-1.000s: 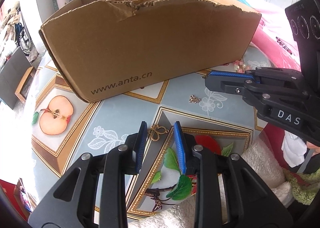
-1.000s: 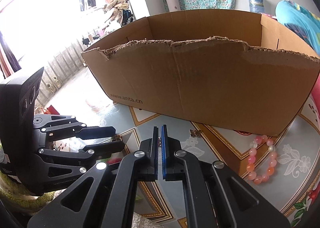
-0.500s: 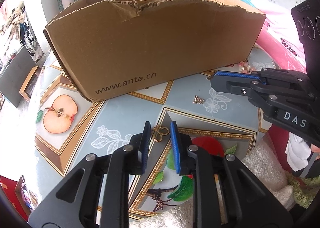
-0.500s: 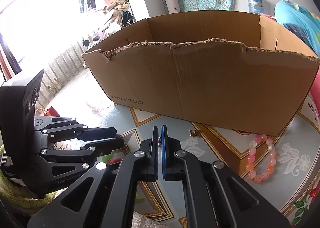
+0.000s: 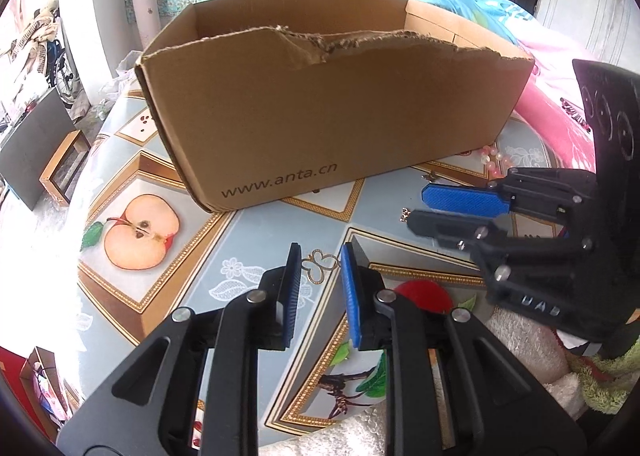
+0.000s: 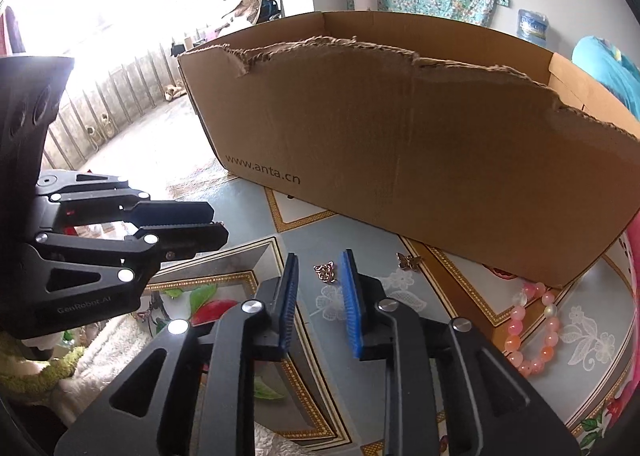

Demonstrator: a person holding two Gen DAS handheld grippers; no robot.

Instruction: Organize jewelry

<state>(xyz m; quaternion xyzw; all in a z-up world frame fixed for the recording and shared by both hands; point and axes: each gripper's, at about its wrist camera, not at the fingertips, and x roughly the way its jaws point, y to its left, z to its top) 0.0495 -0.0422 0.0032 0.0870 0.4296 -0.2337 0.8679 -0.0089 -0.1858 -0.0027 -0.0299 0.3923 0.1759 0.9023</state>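
Your right gripper (image 6: 318, 284) had just been opening, jaws narrowly apart around the small knot charm (image 6: 325, 271) at frame centre, not pinching; your left gripper (image 5: 318, 276) likewise straddled the gold clover pendant (image 5: 317, 266), lined up for pickup; cardboard box (image 5: 320, 127) waited behind, upper centre

Left gripper (image 5: 318, 256): angled downward, jaws parted by a narrow gap, blue pads facing each other, nothing pressed between them. Right gripper (image 6: 320, 260): angled downward, its jaws having just been opening; the pads stand apart and clamp nothing. The two grippers sit close side by side, the right one's fingertips slightly ahead of the left one's.
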